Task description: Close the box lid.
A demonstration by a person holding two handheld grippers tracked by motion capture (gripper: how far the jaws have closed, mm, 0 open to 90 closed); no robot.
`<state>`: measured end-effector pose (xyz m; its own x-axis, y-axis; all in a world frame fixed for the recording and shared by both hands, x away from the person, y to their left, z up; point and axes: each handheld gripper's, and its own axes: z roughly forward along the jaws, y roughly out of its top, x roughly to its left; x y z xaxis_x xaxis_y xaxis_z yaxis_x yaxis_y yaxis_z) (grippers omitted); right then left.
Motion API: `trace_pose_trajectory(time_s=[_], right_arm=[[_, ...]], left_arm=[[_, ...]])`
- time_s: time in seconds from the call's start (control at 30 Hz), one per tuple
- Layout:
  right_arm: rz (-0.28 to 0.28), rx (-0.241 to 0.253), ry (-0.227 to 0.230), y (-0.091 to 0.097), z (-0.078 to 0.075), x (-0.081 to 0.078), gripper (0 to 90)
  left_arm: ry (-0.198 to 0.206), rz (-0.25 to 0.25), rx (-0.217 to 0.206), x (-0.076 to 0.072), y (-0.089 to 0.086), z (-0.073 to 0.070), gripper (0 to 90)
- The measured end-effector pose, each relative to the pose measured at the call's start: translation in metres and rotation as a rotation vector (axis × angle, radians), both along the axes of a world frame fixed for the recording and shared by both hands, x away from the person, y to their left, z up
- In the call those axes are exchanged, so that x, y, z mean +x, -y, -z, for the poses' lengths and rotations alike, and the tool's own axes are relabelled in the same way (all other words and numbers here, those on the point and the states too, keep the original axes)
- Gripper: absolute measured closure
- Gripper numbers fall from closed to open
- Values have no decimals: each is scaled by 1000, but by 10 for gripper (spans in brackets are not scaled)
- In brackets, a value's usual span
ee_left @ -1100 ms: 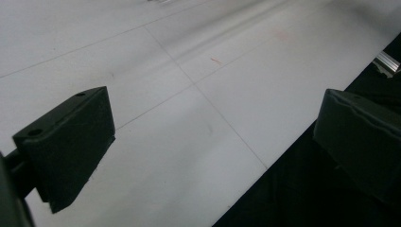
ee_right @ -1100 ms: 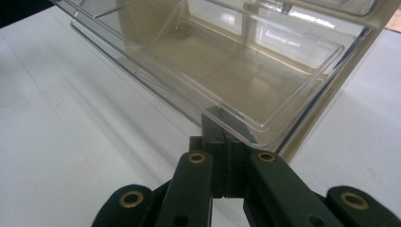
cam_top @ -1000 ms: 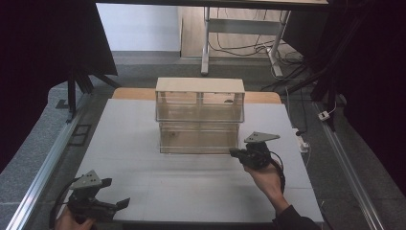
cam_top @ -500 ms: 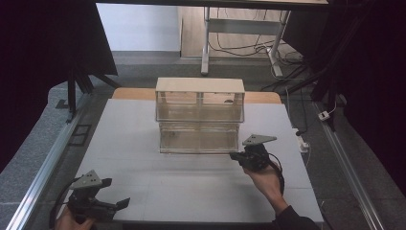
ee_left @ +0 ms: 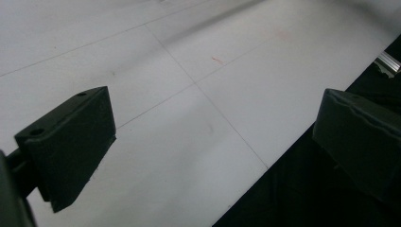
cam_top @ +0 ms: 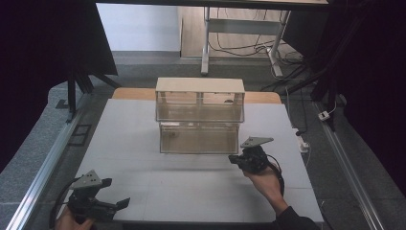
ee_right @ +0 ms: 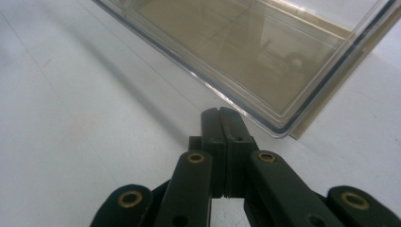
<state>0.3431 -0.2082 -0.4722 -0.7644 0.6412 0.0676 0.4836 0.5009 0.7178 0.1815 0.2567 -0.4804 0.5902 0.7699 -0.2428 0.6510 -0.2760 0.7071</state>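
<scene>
A clear drawer cabinet (cam_top: pixel 199 115) stands at the middle of the white surface (cam_top: pixel 143 182), toward its far edge, with its lower drawer (cam_top: pixel 198 138) pulled out toward the person. The right hand-held gripper (cam_top: pixel 234 159) sits just in front of that drawer's near right corner (ee_right: pixel 283 127), jaws pressed fully together and gripping nothing, tips close to the drawer's front wall but apart from it. The left hand-held gripper (cam_top: pixel 122 203) is well away from the cabinet at the surface's near left edge, jaws spread wide and empty.

Lab: railed test table (cam_top: pixel 143 191), floor cables (cam_top: pixel 249 48)
</scene>
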Motion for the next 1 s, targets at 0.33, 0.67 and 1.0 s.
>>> trace_pose_trajectory(time_s=[0.33, 0.67, 1.0], right_arm=[[1, 43, 8, -1, -7, -3, 807], [17, 70, 20, 0, -17, -8, 669], [21, 81, 39, 1, -28, -16, 490]], left_arm=[[-3, -3, -4, 0, -1, 0, 0], [-5, -3, -7, 0, -1, 0, 1], [-6, -3, -6, 0, -1, 1, 2]])
